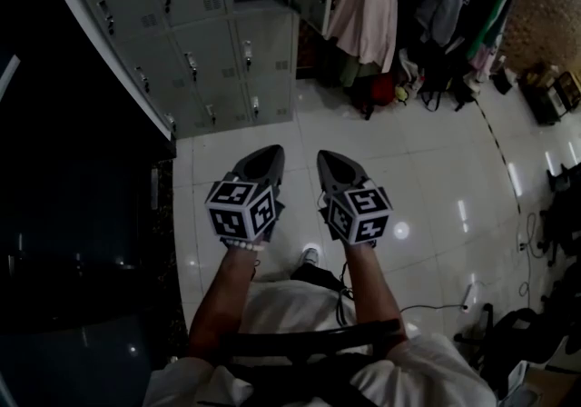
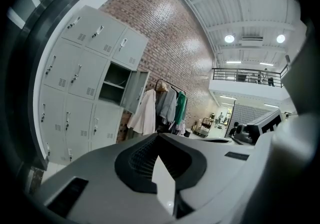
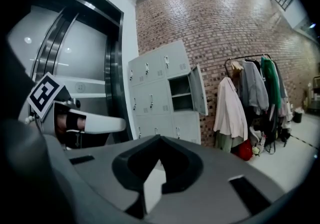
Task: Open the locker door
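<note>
Glossy tile floor (image 1: 427,169), grey lockers (image 1: 195,42) (one door (image 3: 199,90) open), left gripper (image 1: 271,153) and right gripper (image 1: 324,159) fingers together.

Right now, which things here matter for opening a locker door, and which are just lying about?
For the job: lockers, the one open door, left gripper and right gripper, both shut and empty.
Just lying about: coats on the rack, red bag, cable on the floor.
</note>
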The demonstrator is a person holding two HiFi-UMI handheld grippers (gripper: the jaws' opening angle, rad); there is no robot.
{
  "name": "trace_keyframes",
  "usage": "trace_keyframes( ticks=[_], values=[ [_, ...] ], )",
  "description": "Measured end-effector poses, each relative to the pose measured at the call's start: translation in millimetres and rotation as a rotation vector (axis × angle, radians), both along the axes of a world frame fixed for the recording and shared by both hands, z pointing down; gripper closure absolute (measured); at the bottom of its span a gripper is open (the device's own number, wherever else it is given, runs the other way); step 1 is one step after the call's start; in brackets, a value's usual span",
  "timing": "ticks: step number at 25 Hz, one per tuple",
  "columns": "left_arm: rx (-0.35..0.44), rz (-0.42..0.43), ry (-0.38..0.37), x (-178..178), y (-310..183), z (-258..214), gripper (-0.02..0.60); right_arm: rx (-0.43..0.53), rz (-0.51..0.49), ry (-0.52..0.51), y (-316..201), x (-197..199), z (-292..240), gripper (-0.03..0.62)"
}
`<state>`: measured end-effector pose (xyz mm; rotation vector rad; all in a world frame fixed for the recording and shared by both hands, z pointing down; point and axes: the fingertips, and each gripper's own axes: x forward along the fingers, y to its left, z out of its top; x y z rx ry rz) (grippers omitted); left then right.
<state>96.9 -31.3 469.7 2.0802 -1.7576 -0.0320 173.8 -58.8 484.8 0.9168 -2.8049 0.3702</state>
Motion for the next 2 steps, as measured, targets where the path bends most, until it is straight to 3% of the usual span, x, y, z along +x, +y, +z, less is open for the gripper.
trace_keyframes(
  ticks=[2],
  values=[
    [0.005,0.008,-0.001,0.1,7.4,-4.2,0.586,0.002,0.01,-0.003,7.1,0.3,-3.7,0.594]
  ],
)
